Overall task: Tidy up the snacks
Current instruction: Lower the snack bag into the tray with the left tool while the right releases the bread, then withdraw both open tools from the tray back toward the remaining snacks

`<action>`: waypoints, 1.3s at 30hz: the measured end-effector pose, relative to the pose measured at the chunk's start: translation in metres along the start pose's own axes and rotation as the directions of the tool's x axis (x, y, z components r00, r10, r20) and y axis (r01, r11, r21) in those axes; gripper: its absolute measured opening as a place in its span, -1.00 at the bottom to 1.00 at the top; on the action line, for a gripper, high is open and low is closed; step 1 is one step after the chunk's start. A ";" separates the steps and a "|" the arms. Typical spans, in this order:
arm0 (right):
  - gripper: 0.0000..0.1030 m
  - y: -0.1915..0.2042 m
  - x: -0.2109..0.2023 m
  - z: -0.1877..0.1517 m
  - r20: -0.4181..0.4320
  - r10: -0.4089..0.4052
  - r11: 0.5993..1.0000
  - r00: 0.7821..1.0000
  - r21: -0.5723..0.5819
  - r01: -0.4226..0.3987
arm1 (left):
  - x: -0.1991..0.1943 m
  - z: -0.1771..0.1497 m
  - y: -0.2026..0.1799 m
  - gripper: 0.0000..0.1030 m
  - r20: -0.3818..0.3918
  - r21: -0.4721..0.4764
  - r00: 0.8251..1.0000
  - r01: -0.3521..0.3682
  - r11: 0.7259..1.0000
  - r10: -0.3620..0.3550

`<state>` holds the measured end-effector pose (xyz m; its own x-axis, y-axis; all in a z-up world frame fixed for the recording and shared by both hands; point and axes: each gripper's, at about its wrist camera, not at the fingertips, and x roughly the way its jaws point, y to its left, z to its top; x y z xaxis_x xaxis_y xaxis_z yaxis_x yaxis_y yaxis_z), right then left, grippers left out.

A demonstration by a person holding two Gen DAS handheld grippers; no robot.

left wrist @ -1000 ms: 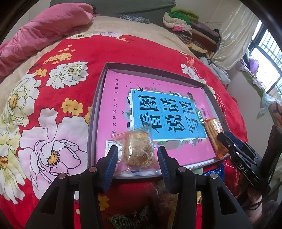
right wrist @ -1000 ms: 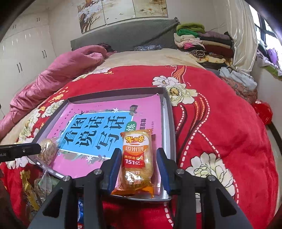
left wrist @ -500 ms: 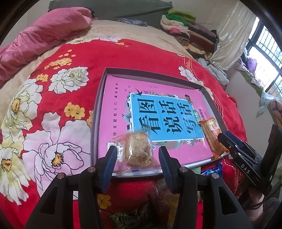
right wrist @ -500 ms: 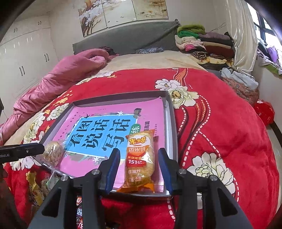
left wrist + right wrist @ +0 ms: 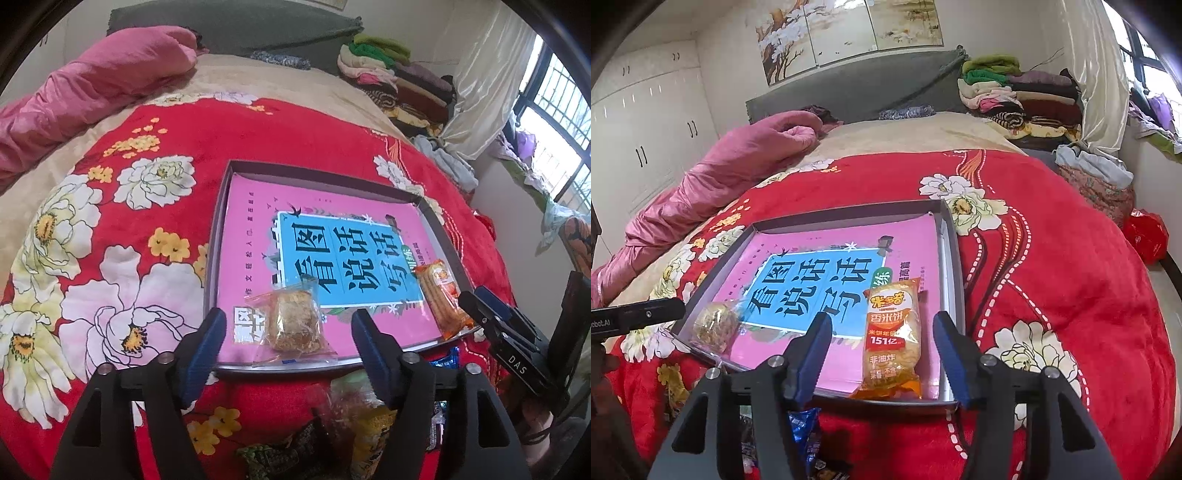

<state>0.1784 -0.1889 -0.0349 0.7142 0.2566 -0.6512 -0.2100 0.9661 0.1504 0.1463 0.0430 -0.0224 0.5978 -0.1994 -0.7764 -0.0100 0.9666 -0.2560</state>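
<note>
Left wrist: left tool (image 5: 288, 334) just opened, pastry pack (image 5: 293, 319) lying free in tray (image 5: 221, 206).

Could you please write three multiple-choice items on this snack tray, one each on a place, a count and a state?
1. Where does the orange rice-cracker pack lie?
A. in the tray's near right corner
B. on the red blanket
C. on the pink pillow

2. How many snack packs lie in the tray?
A. one
B. two
C. four

3. How do the right gripper's jaws stand?
A. clamped on the pack
B. apart, clear of the pack
C. shut on nothing

Answers:
1 A: it rests on the pink book beside the right wall.
2 B: that pack plus the clear-wrapped pastry.
3 B: gaps show on both sides; the jaws have just been opening.
</note>
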 end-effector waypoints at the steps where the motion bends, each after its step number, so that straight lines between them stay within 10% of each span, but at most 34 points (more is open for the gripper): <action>1: 0.12 0.000 -0.001 0.000 0.003 0.001 1.000 1.000 -0.001 -0.001 | -0.001 0.000 0.000 0.45 0.004 0.001 1.000 0.001 1.000 -0.001; 39: 0.35 0.030 -0.048 -0.008 0.041 0.027 0.999 0.999 -0.046 -0.025 | -0.056 -0.015 0.001 0.51 0.096 0.078 0.994 -0.060 0.995 0.052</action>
<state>0.1327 -0.1721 -0.0047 0.7351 0.2832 -0.6159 -0.2578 0.9571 0.1324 0.1008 0.0522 0.0119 0.6706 -0.1322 -0.7299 0.0169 0.9865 -0.1631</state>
